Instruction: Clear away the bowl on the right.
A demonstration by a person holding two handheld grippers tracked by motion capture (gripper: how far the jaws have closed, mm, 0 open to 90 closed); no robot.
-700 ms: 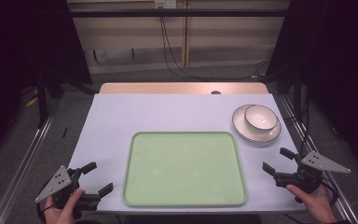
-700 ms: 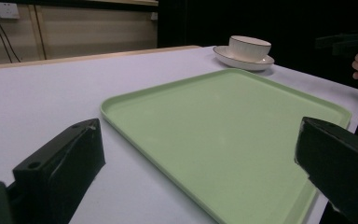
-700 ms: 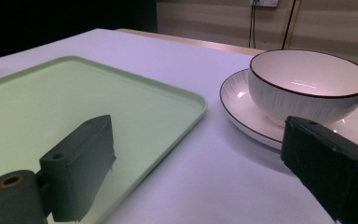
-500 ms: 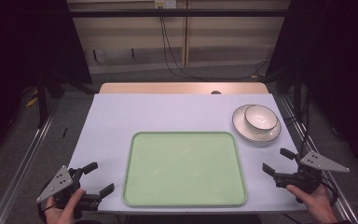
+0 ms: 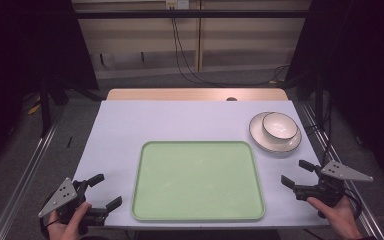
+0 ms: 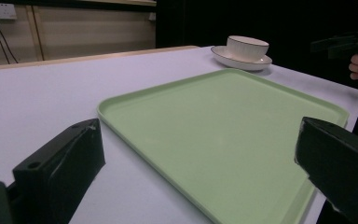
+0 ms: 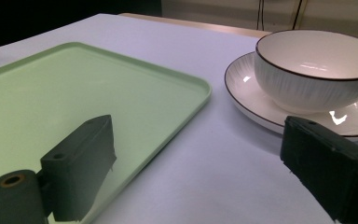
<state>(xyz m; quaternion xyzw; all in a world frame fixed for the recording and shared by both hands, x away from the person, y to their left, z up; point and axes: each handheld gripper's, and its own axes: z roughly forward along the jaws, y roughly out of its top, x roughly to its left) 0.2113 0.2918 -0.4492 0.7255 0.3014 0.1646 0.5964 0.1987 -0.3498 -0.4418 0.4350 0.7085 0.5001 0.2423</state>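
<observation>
A white ribbed ceramic bowl (image 5: 279, 125) sits in its white saucer (image 5: 260, 140) at the counter's (image 5: 180, 120) far right, beyond the pale green plastic tray (image 5: 198, 181). Both grippers (image 5: 102, 192) (image 5: 295, 174) gape wide, empty; a careless pinch risks dragging the saucer.

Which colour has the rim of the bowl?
Dark, on a white bowl; clearest in the right gripper view.

Your left hand (image 5: 66, 226) and right hand (image 5: 337, 218) are cut off by the bottom edge of the high view. In the right gripper view, the plate (image 7: 256, 109) (its right side) runs past the frame, and the bowl (image 7: 314, 65) hides its middle.
</observation>
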